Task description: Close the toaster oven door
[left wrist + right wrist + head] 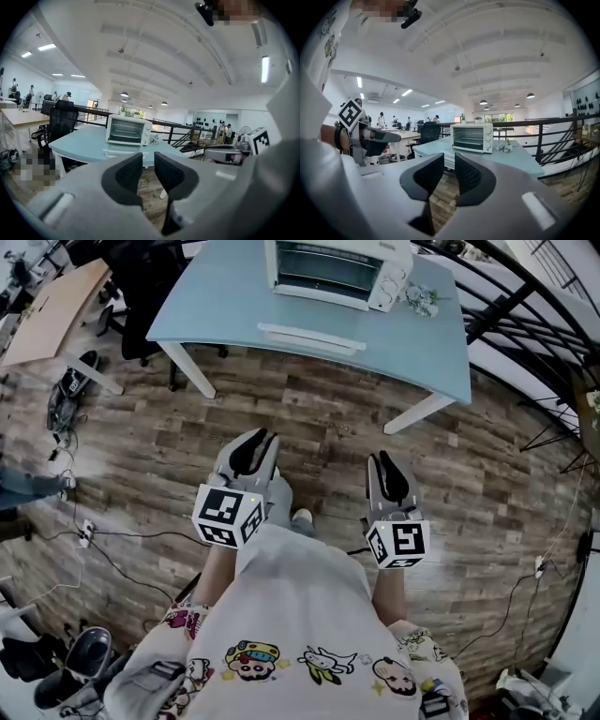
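Toaster oven (386, 279) door (309, 337) open; rack (323, 266) inside.

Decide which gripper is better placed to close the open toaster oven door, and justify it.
Left, narrowly. The left gripper is slightly nearer the lowered door of the toaster oven than the right gripper. Both are empty, jaws apart, far from the table.
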